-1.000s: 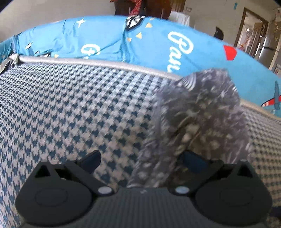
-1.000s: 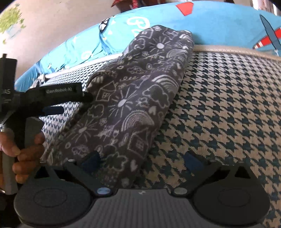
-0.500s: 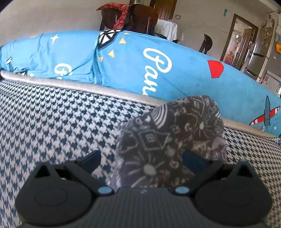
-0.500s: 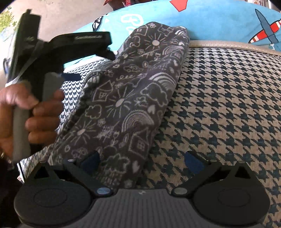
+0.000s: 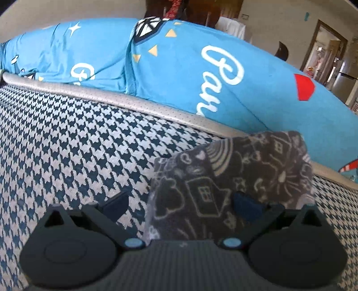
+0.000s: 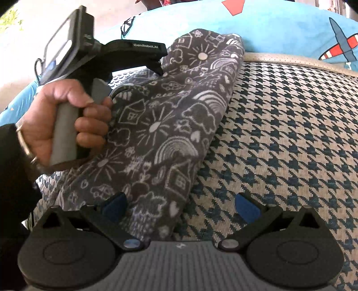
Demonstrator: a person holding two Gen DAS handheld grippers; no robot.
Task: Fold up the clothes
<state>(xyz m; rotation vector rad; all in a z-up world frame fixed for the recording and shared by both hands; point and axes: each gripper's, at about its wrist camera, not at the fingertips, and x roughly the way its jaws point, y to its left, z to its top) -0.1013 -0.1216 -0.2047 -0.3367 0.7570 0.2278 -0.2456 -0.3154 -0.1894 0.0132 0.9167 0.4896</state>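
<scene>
Grey cloth (image 6: 170,125) printed with white doodles of suns, rainbows, houses and clouds lies folded in a long band on a houndstooth-patterned surface (image 6: 290,138) of dark teal and cream. In the right wrist view the band runs from the near left, by the left blue fingertip, up to a pale perforated trim (image 6: 297,61) at the far edge of the surface, where its rumpled top end touches a bright blue fabric (image 6: 279,26) printed with an aeroplane and a red shape. The right tongs (image 6: 180,207) are spread wide, holding nothing: their left tip sits over the near end of the cloth and their right tip over bare houndstooth. The left tongs (image 6: 160,67) show in the same view as a black device with a grey handle gripped by the person's left hand (image 6: 64,120); the front end hangs just above the upper left part of the cloth, and from here it cannot be told whether it touches the fabric. In the left wrist view the left tongs (image 5: 179,207) are also released, their blue tips well apart, with one end of the grey cloth (image 5: 235,179) lying between and beyond them, its right part behind the right tip. Beyond the trim (image 5: 134,105) the blue fabric (image 5: 174,67) shows white script lettering, stars and small triangles. Farther back a dark chair (image 5: 201,9) and a doorway (image 5: 324,51) are visible in the room.
</scene>
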